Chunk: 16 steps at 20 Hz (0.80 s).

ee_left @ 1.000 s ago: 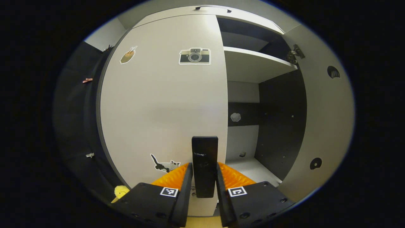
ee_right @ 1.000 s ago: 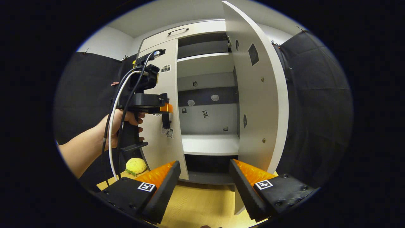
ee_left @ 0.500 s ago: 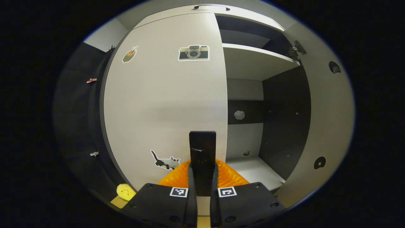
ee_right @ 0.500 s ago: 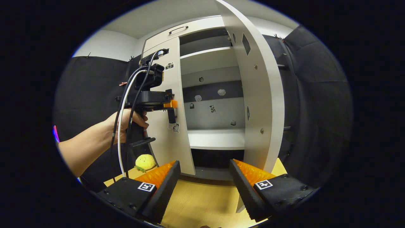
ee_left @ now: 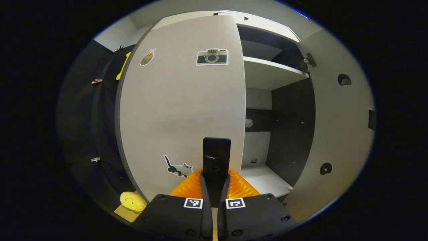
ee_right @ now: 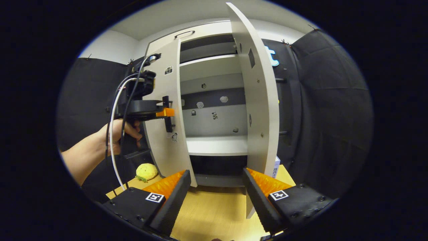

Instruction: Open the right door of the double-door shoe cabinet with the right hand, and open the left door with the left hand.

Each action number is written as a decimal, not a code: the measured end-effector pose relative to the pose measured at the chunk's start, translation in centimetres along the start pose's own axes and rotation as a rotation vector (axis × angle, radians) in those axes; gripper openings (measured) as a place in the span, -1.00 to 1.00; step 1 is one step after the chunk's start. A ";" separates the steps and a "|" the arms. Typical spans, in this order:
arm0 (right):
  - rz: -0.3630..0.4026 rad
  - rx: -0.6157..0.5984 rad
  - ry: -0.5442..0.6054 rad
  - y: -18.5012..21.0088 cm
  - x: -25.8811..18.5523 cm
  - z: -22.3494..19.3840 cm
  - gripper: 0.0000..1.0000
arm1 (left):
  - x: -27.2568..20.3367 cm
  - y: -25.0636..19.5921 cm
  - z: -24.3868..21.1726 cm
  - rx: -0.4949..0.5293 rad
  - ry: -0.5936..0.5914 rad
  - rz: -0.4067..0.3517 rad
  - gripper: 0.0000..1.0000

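Two doors of the shoe cabinet (ee_right: 214,100) stand differently. In the right gripper view the right door (ee_right: 260,100) is swung wide, edge-on in the upper centre of the frame, while the left door (ee_right: 167,127) sits left of centre, ajar. The left gripper (ee_right: 166,112), held by a hand (ee_right: 117,134) at the left of that frame, meets the left door's black handle (ee_right: 168,117). In the left gripper view the same handle (ee_left: 216,157) rises upright at lower centre, and the left gripper (ee_left: 214,187) has its jaws clamped on it from both sides. Stickers of a camera (ee_left: 212,57) and a cat (ee_left: 179,167) sit on that door's face. The right gripper (ee_right: 215,187) hangs at the bottom of its own view, jaws wide apart and holding nothing, above the wooden bench (ee_right: 214,214). A yellow plush toy (ee_right: 146,171) lies at lower left, beside the cabinet's foot.
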State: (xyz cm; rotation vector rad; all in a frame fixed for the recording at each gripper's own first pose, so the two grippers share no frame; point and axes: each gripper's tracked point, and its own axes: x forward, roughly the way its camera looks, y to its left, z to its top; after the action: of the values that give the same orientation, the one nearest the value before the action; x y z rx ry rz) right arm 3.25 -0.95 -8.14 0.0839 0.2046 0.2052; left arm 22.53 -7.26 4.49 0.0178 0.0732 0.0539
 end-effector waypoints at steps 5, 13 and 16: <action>-0.074 -0.021 0.005 0.3 -0.1 0.2 0.97 | -1.7 1.4 0.4 -0.025 -0.013 -0.040 -0.78; -0.146 -0.053 -0.028 0.3 -3.0 2.1 1.00 | -2.8 2.8 0.6 -0.051 -0.039 -0.048 -0.79; -0.188 -0.072 -0.043 -0.7 -3.4 2.6 0.97 | -3.2 3.4 0.8 -0.067 -0.045 -0.040 -0.80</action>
State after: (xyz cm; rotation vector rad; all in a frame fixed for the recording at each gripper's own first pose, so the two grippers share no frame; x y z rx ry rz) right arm 0.66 -2.47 -5.00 -0.0027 0.1607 0.0230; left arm 19.17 -4.02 5.55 -0.0492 0.0271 0.0155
